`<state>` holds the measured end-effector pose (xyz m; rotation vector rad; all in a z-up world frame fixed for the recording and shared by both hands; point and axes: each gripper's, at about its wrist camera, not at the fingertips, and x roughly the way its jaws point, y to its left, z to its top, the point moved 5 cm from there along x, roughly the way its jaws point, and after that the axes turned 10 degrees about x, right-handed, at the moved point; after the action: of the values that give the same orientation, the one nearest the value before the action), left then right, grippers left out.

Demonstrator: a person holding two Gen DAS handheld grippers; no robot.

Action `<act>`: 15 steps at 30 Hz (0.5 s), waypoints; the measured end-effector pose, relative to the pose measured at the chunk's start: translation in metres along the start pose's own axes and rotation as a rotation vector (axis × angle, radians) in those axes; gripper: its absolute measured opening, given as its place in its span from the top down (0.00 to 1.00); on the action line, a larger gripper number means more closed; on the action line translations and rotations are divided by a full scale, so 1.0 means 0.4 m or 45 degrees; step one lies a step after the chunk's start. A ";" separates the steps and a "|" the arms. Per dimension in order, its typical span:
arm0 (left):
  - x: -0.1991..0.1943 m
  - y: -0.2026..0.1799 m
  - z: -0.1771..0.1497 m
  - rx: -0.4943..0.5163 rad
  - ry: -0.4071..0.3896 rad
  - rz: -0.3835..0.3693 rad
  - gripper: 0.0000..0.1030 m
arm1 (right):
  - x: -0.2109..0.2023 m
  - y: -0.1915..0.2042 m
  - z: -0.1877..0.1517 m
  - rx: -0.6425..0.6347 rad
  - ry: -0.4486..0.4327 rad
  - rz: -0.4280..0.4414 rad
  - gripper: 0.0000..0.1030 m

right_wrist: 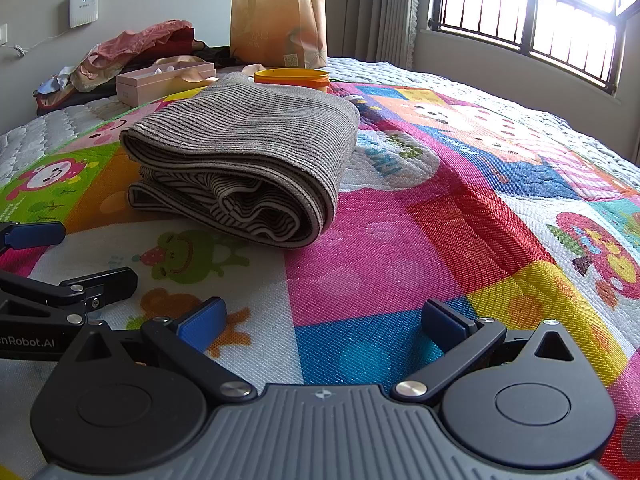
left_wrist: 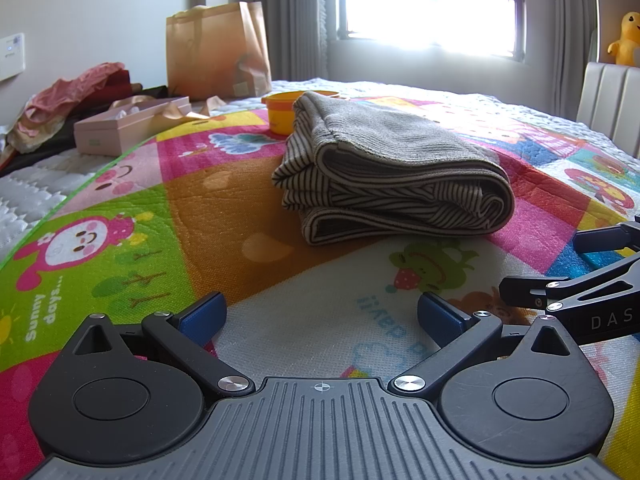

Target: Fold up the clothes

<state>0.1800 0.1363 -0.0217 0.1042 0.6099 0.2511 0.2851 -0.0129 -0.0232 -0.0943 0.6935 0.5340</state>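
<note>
A grey and striped garment (left_wrist: pixel 384 172) lies folded in a thick bundle on the colourful play mat (left_wrist: pixel 168 216); the right wrist view shows the same bundle (right_wrist: pixel 244 160) on the mat (right_wrist: pixel 400 248). My left gripper (left_wrist: pixel 320 316) is open, low over the mat, a short way in front of the bundle with nothing between its blue pads. My right gripper (right_wrist: pixel 320 320) is open too, empty, nearer the bundle's right end. Each gripper shows at the edge of the other's view: the right gripper (left_wrist: pixel 568 272) and the left gripper (right_wrist: pixel 76 256).
Behind the bundle stands an orange tub (left_wrist: pixel 280 110), (right_wrist: pixel 292 78). A pink box (left_wrist: pixel 128 128), a pile of pink and dark clothes (left_wrist: pixel 72 96) and a brown paper bag (left_wrist: pixel 218 48) sit at the back left. A window (left_wrist: pixel 432 4) lies beyond the bed.
</note>
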 end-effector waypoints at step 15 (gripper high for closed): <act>0.003 0.005 -0.003 -0.007 0.000 -0.035 0.00 | 0.000 0.000 0.001 0.001 0.001 0.001 0.00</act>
<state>0.1798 0.1387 -0.0230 0.0902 0.6098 0.2264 0.2853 -0.0127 -0.0231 -0.0939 0.6942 0.5343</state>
